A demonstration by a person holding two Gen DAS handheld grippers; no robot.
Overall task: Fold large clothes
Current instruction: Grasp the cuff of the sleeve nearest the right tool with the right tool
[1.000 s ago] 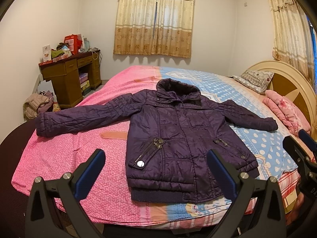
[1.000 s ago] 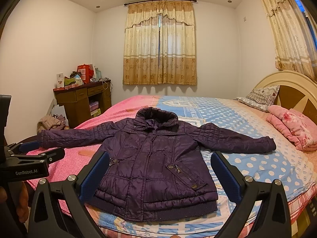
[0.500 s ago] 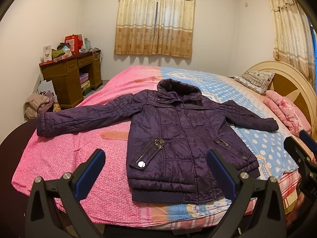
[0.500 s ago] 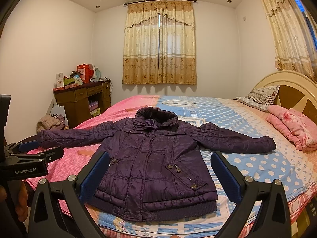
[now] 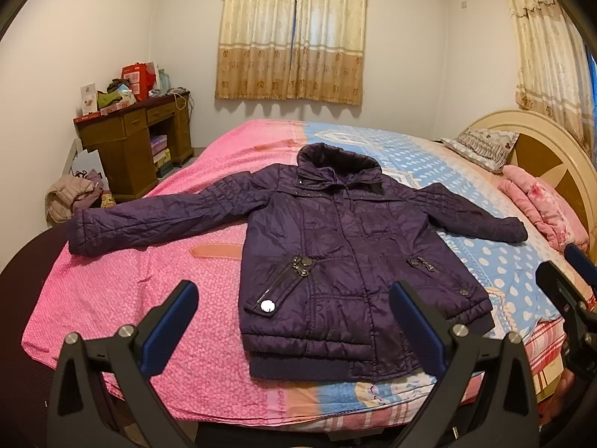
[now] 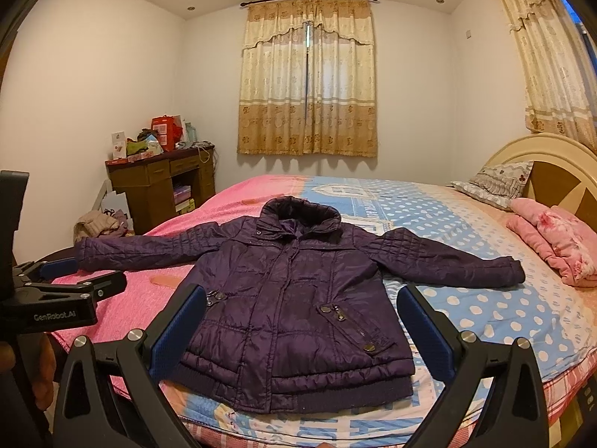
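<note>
- desk (image 5: 134, 142) with clutter far left by the wall, clothes heap (image 5: 72, 199) on the floor beside it; neither part of the job
- left gripper (image 5: 293, 323) hangs off the near bed edge, fingers wide apart, nothing between them
- purple jacket (image 5: 335, 261) lies flat, front up, in the middle of the bed (image 5: 123, 298); both sleeves straight out, hood up top, hem nearest
- no fold visible: sleeves, body all still to do, task looks barely begun
- right gripper (image 6: 300, 332) also short of the hem, fingers spread, empty
- pink blanket (image 6: 556, 239) and pillow (image 6: 492, 183) far right by the headboard
</note>
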